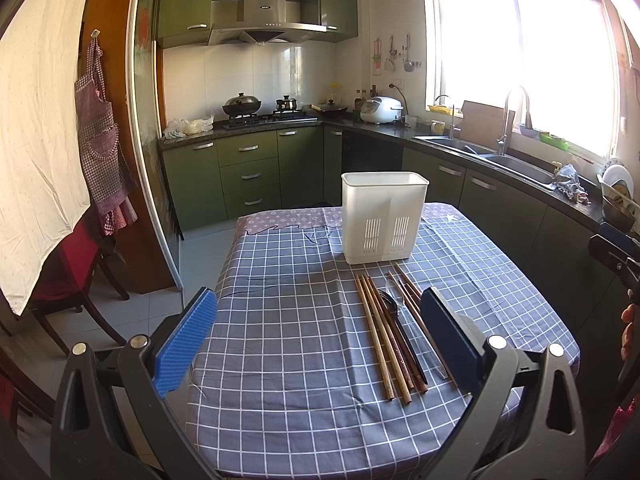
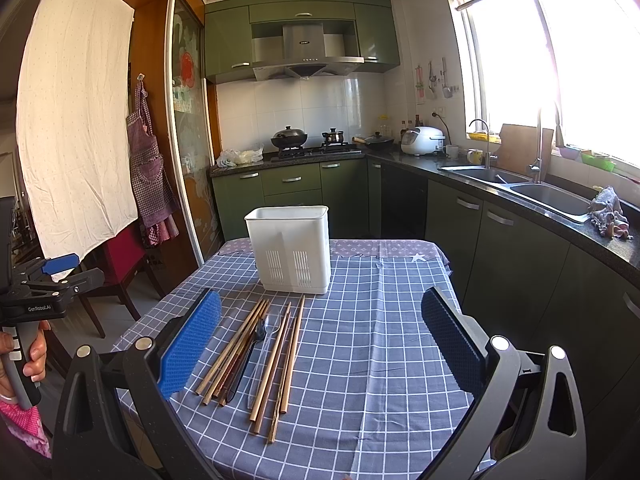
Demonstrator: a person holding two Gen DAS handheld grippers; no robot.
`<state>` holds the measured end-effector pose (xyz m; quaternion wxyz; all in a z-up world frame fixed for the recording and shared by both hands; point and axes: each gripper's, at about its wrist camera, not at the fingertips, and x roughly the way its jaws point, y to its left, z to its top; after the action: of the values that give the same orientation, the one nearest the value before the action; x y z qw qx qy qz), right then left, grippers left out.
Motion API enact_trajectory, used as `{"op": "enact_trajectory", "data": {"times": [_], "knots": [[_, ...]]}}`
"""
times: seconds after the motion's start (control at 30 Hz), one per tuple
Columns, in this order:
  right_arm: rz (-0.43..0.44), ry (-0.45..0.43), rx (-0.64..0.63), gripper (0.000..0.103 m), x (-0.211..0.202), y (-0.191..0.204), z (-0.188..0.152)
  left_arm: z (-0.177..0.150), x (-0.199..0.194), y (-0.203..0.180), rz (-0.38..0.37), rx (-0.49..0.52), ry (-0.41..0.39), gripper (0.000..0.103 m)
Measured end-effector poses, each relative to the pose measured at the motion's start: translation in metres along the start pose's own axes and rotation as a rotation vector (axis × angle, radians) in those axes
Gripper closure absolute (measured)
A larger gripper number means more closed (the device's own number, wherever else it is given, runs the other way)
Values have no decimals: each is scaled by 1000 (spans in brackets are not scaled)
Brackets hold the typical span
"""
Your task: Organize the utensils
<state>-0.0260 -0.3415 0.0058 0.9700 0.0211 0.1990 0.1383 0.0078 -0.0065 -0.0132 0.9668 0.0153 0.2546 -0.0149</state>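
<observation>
A white slotted utensil holder (image 1: 383, 218) (image 2: 291, 249) stands upright at the far side of a table with a blue checked cloth (image 1: 288, 320) (image 2: 380, 340). In front of it lie several wooden chopsticks (image 1: 380, 336) (image 2: 276, 356), a black spoon (image 1: 394, 314) (image 2: 250, 354) and a clear plastic spoon (image 2: 269, 334), side by side. My left gripper (image 1: 320, 332) is open and empty, held above the near part of the table, left of the utensils. My right gripper (image 2: 320, 340) is open and empty, above the table to the right of the utensils.
Green kitchen cabinets and a counter with a double sink (image 1: 492, 154) (image 2: 520, 184) run along the right. A stove with pots (image 1: 260, 114) stands at the back. A red-seated chair (image 1: 76, 276) and a hanging apron (image 1: 102, 140) are to the left.
</observation>
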Motion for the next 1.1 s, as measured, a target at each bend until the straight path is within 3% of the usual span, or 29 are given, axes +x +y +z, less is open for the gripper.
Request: {"op": "enact_trajectory", "data": {"times": [0.4, 0.53, 0.7, 0.97, 1.1], "knots": [[-16, 37, 9, 4, 15, -5, -6, 0, 17, -1, -23, 1, 45, 6], [-66, 109, 1, 4, 41, -14, -10, 0, 50, -8, -28, 20, 133, 6], [-166, 281, 28, 4, 94, -37, -21, -2, 103, -18, -51, 22, 270, 6], [-129, 457, 90, 4, 162, -67, -31, -1, 184, -49, -103, 42, 471, 7], [-117, 513, 103, 14, 189, -73, -34, 1, 211, -68, -123, 48, 527, 7]]}}
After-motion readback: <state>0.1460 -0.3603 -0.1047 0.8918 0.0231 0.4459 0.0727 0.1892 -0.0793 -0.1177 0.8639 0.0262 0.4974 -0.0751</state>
